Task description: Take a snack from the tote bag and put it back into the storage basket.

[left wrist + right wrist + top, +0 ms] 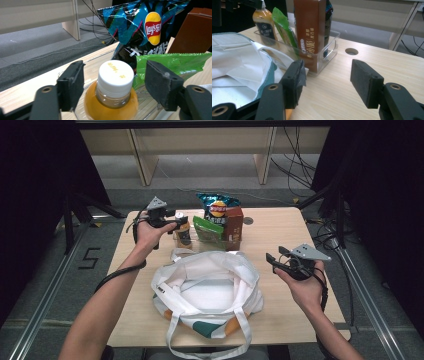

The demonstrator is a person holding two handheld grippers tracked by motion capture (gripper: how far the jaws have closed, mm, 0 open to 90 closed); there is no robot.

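The table (280, 235) carried a white tote bag (207, 287), mouth open toward the person, and behind it a clear bin (329, 47) holding a chip bag (140, 27), a brown carton (309, 27), a green packet (175, 62) and a bottle (112, 100). The bottle stood upright at the bin's left end, long axis vertical, directly between the jaws of the left gripper (113, 86), which stood apart, clear of the white cap (115, 75). The right gripper (325, 83), jaws apart and empty, waited well right of the bag, farther from the bottle.
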